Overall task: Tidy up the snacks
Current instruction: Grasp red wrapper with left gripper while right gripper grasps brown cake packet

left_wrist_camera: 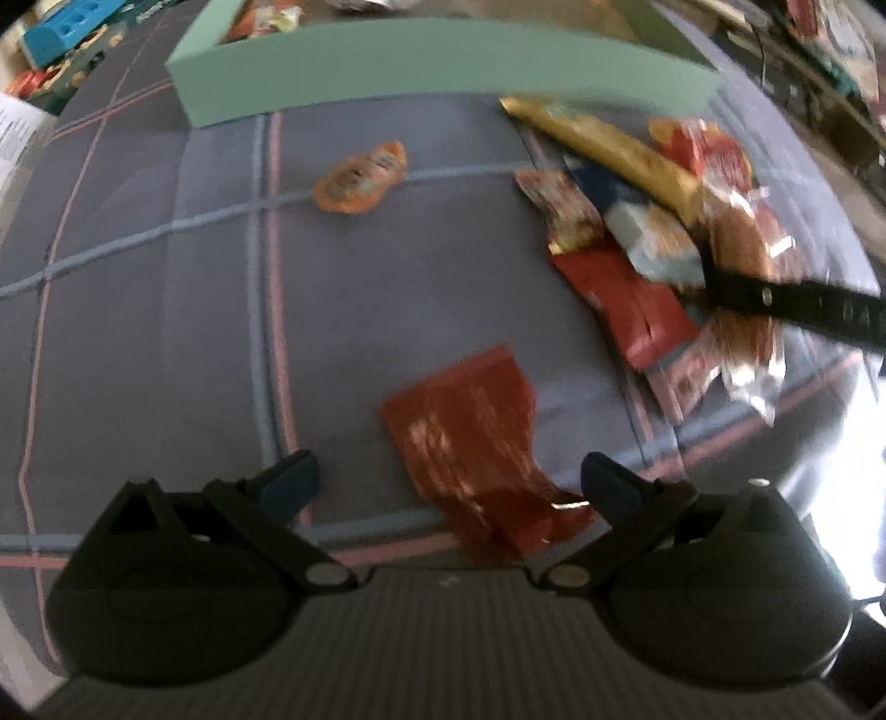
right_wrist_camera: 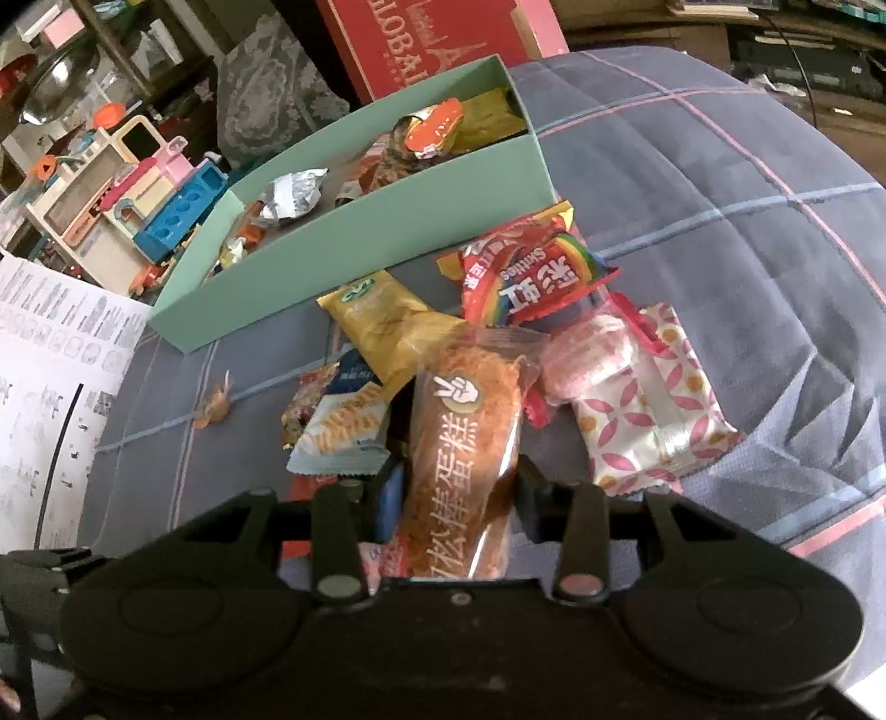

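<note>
My left gripper (left_wrist_camera: 449,479) is open above a flat red wrapper (left_wrist_camera: 476,437) that lies on the checked grey-blue cloth (left_wrist_camera: 166,310). A small orange packet (left_wrist_camera: 360,177) lies alone further off. A pile of snacks (left_wrist_camera: 653,232) lies at the right, and the right gripper's finger (left_wrist_camera: 792,304) reaches into it. My right gripper (right_wrist_camera: 457,482) is shut on a long clear-wrapped meat-floss cake stick (right_wrist_camera: 465,437). Around it lie a red Skittles bag (right_wrist_camera: 531,271), a yellow packet (right_wrist_camera: 387,321), a pink-patterned packet (right_wrist_camera: 642,421) and a light blue biscuit packet (right_wrist_camera: 343,432). A mint-green box (right_wrist_camera: 343,243) behind holds several snacks.
The mint-green box's near wall (left_wrist_camera: 443,66) crosses the top of the left wrist view. A printed sheet (right_wrist_camera: 50,387) lies at the left. Colourful toys (right_wrist_camera: 138,194) and a red carton (right_wrist_camera: 432,39) stand behind the box. The cloth falls away at the right (right_wrist_camera: 775,277).
</note>
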`<control>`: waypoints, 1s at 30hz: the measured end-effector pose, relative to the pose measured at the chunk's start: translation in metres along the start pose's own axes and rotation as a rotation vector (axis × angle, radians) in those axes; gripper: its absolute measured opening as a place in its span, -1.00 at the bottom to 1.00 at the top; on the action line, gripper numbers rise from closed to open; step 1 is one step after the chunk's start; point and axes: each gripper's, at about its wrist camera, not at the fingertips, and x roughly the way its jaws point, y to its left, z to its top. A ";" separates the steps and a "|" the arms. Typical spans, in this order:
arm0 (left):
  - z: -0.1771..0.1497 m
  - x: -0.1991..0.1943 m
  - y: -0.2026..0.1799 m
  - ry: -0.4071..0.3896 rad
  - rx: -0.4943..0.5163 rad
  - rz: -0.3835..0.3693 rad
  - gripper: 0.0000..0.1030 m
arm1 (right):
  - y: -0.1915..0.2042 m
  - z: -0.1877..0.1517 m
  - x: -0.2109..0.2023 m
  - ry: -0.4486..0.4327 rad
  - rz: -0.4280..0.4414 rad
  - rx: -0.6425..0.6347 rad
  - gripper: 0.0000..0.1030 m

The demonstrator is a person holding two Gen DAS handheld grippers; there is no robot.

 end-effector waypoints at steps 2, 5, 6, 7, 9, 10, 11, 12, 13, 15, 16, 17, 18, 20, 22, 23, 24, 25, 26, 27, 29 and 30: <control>-0.002 -0.001 -0.006 0.007 0.013 0.004 1.00 | -0.001 -0.001 0.000 -0.005 0.005 -0.003 -0.22; -0.002 -0.001 -0.005 0.008 0.007 0.015 0.94 | -0.003 -0.002 -0.001 -0.011 0.011 -0.003 -0.23; -0.003 -0.002 -0.005 -0.001 0.004 0.025 0.86 | -0.003 -0.004 -0.002 -0.014 0.012 -0.005 -0.23; -0.004 -0.002 -0.006 -0.016 0.008 0.033 0.66 | -0.003 -0.004 -0.002 -0.015 0.011 -0.009 -0.23; -0.007 -0.007 -0.012 -0.056 0.044 0.061 0.13 | -0.003 -0.006 -0.003 -0.019 0.011 -0.014 -0.23; -0.007 -0.010 -0.014 -0.076 0.060 0.062 -0.18 | -0.003 -0.007 -0.004 -0.020 0.010 -0.016 -0.23; -0.007 -0.013 -0.015 -0.085 0.070 0.051 -0.18 | -0.003 -0.008 -0.004 -0.022 0.010 -0.018 -0.23; -0.008 -0.014 -0.015 -0.083 0.073 0.032 -0.19 | -0.003 -0.008 -0.004 -0.023 0.009 -0.022 -0.24; -0.009 -0.015 -0.016 -0.085 0.075 0.026 -0.21 | -0.002 -0.008 -0.005 -0.023 0.006 -0.023 -0.25; -0.009 -0.015 -0.017 -0.093 0.081 0.028 -0.22 | -0.003 -0.008 -0.006 -0.017 0.010 -0.015 -0.28; -0.009 -0.017 -0.015 -0.100 0.076 0.025 -0.22 | -0.004 -0.007 -0.007 -0.012 0.019 -0.004 -0.28; -0.007 -0.019 -0.015 -0.111 0.072 0.025 -0.22 | -0.006 -0.006 -0.008 -0.008 0.029 0.012 -0.29; -0.005 -0.022 -0.013 -0.125 0.067 0.024 -0.22 | -0.008 -0.005 -0.009 -0.008 0.033 0.022 -0.29; -0.001 -0.028 -0.008 -0.154 0.054 0.015 -0.22 | -0.011 -0.003 -0.014 -0.015 0.033 0.038 -0.29; 0.006 -0.035 -0.002 -0.182 0.035 0.009 -0.22 | -0.013 0.002 -0.021 -0.027 0.038 0.052 -0.29; 0.011 -0.037 0.002 -0.195 0.024 0.005 -0.22 | -0.013 0.005 -0.024 -0.034 0.039 0.056 -0.29; 0.015 -0.040 0.007 -0.208 0.011 0.000 -0.22 | -0.012 0.009 -0.027 -0.042 0.039 0.057 -0.29; 0.020 -0.043 0.011 -0.220 -0.001 -0.007 -0.22 | -0.011 0.013 -0.031 -0.051 0.039 0.055 -0.29; 0.024 -0.046 0.016 -0.233 -0.010 -0.012 -0.22 | -0.008 0.017 -0.035 -0.059 0.041 0.052 -0.29; 0.029 -0.049 0.020 -0.245 -0.016 -0.015 -0.22 | -0.005 0.023 -0.038 -0.067 0.044 0.048 -0.29; 0.041 -0.055 0.028 -0.278 -0.028 -0.019 -0.22 | 0.002 0.035 -0.041 -0.080 0.052 0.036 -0.29; 0.047 -0.057 0.032 -0.290 -0.032 -0.021 -0.22 | 0.007 0.043 -0.042 -0.085 0.057 0.028 -0.29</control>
